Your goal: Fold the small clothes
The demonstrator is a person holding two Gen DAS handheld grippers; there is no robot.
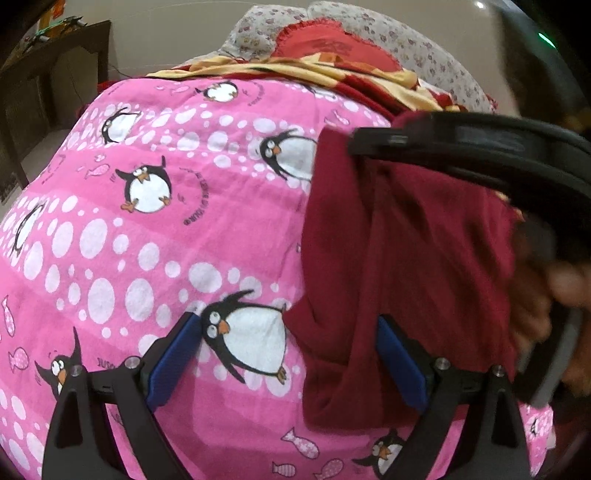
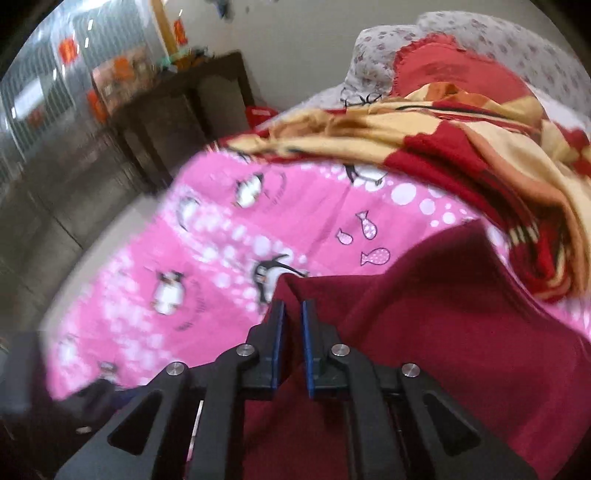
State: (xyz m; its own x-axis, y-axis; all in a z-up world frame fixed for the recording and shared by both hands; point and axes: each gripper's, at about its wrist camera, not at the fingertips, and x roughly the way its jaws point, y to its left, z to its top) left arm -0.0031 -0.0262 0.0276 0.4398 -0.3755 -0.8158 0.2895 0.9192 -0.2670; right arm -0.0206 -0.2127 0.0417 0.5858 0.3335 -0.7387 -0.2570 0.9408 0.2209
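Here the dark red cloth [image 1: 402, 266] fills the right side of my left camera's picture, hanging in soft folds over the pink penguin sheet [image 1: 147, 229]. In my right camera the same red cloth [image 2: 461, 332] covers the lower right, with one edge lifted into a ridge near the middle.

My right gripper [image 2: 293, 314] has its two blue pads close together, pinching that ridge of red cloth. In my left camera I see it as a black blurry shape [image 1: 373, 142] at the upper right, holding the top of the cloth up. A blurry hand [image 1: 546, 295] is at the right edge of that picture.

My left gripper [image 1: 288, 336] is wide open at the bottom. One blue pad [image 1: 177, 354] is over a penguin on the sheet. The other pad [image 1: 400, 360] is in front of the red cloth. Nothing is pinched between them.

Farther back, at the top of both pictures, I see a red and yellow blanket [image 2: 461, 122], a flowery pillow [image 1: 406, 33] and a dark wooden table [image 2: 177, 110] at the upper left.
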